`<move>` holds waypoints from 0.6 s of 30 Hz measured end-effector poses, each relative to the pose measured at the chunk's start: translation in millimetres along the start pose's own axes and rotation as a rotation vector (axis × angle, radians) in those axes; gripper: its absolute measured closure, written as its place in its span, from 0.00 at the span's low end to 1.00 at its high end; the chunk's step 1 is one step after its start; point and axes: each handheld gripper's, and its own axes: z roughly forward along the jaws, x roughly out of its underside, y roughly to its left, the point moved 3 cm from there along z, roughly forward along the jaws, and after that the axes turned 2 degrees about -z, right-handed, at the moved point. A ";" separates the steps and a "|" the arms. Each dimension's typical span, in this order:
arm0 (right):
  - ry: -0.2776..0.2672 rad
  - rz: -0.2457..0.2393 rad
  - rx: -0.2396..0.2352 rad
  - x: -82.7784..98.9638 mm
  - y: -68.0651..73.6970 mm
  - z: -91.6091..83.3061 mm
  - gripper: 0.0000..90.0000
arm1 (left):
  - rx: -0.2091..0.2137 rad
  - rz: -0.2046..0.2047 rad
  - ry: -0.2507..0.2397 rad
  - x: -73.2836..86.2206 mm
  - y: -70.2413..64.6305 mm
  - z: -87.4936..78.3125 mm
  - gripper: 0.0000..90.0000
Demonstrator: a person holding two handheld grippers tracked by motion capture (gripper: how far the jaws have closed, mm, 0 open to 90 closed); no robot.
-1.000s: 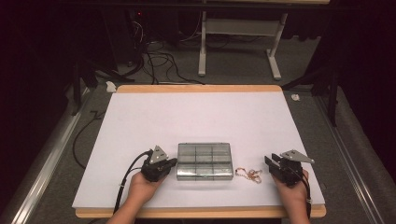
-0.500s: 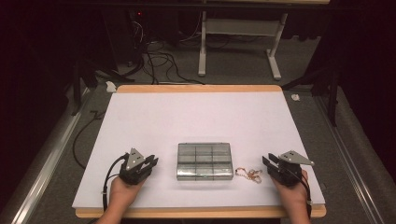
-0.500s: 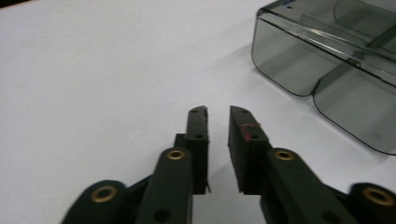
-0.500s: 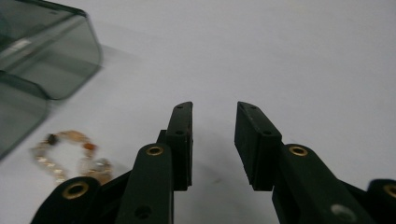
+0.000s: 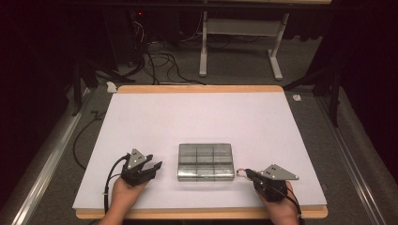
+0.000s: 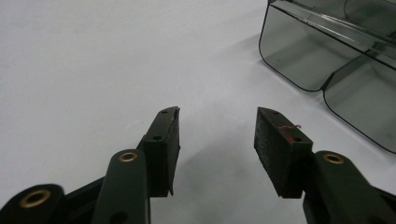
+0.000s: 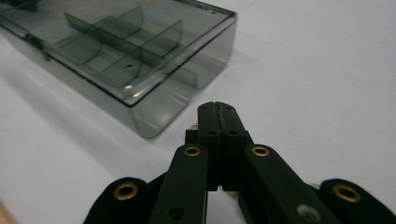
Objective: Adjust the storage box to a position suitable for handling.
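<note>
A smoky clear plastic compartment box (image 5: 205, 161) lies closed near the table's front, also in the left gripper view (image 6: 327, 56) and the right gripper view (image 7: 126, 51). My left gripper (image 5: 153, 168) (image 6: 217, 114) rests to the left of the box. Its jaws have just been opening and nothing is between them. My right gripper (image 5: 248, 174) (image 7: 215, 105) sits at the box's front right corner. Its jaws have just been closing, pads pressed together over a small metal chain (image 5: 241, 172). One loop pokes out at the tip, and a tan bit (image 7: 192, 127) shows beside one jaw.
The white table top (image 5: 197, 117) has a wooden edge (image 5: 202, 213) at the front. Past the far edge are cables (image 5: 155, 61) and a white stand (image 5: 239, 47) on the floor. A metal rail (image 5: 51, 154) runs along the left.
My left gripper drew back leftward from the box and opened. My right gripper moved left to the chain by the box and shut.
</note>
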 end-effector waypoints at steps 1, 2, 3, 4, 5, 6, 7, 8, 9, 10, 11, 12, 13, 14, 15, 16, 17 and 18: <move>0.002 -0.008 -0.010 0.0 3.4 0.7 1.00 | -0.001 -0.001 0.001 0.0 -0.2 0.1 0.56; 0.004 -0.016 -0.021 0.1 6.6 1.5 1.00 | -0.001 -0.002 0.001 0.0 -0.3 0.3 0.56; 0.007 -0.021 -0.028 0.1 9.7 2.4 1.00 | 0.000 -0.001 0.003 0.0 -0.3 0.2 0.56; 0.010 -0.030 -0.037 0.1 12.2 3.6 1.00 | -0.001 0.000 0.001 0.0 -0.5 0.3 0.56; 0.014 -0.035 -0.041 0.0 14.6 4.6 1.00 | 0.000 0.001 0.002 0.0 -0.6 0.3 0.56; 0.014 -0.039 -0.044 -0.2 16.4 5.5 1.00 | 0.000 0.001 0.002 0.0 -0.7 0.3 0.56; 0.015 -0.043 -0.050 -0.4 17.7 6.2 1.00 | 0.000 0.004 0.004 0.1 -0.6 0.1 0.56; 0.016 -0.045 -0.051 -0.5 18.5 6.5 1.00 | 0.001 0.007 0.005 0.1 -0.7 0.1 0.56; 0.018 -0.048 -0.057 -0.6 19.6 7.2 1.00 | 0.006 0.011 0.006 0.1 -0.9 0.0 0.57; 0.020 -0.049 -0.063 -0.5 20.4 7.6 1.00 | 0.009 0.015 0.006 0.1 -1.4 -0.1 0.58; 0.023 -0.051 -0.065 -0.5 21.0 8.0 1.00 | 0.009 0.019 0.007 0.1 -1.8 0.1 0.58; 0.023 -0.052 -0.066 -0.5 21.7 8.3 1.00 | 0.006 0.019 0.008 0.1 -1.9 0.3 0.58; 0.021 -0.055 -0.068 -0.8 22.3 8.6 1.00 | 0.006 0.019 0.008 0.1 -1.9 0.4 0.58; 0.020 -0.054 -0.068 -0.9 22.8 8.5 1.00 | 0.006 0.017 0.010 0.1 -1.6 0.3 0.58; 0.021 -0.054 -0.068 -1.2 23.4 8.4 1.00 | 0.007 0.014 0.010 0.1 -1.5 0.3 0.58; 0.018 -0.055 -0.071 -1.3 23.8 8.5 1.00 | 0.008 0.012 0.010 0.1 -1.2 0.3 0.58; 0.018 -0.058 -0.074 -1.4 24.6 8.5 1.00 | 0.008 0.012 0.011 0.1 -1.1 0.3 0.58; 0.018 -0.062 -0.075 -1.6 25.1 8.5 1.00 | 0.008 0.012 0.011 0.1 -1.1 0.3 0.58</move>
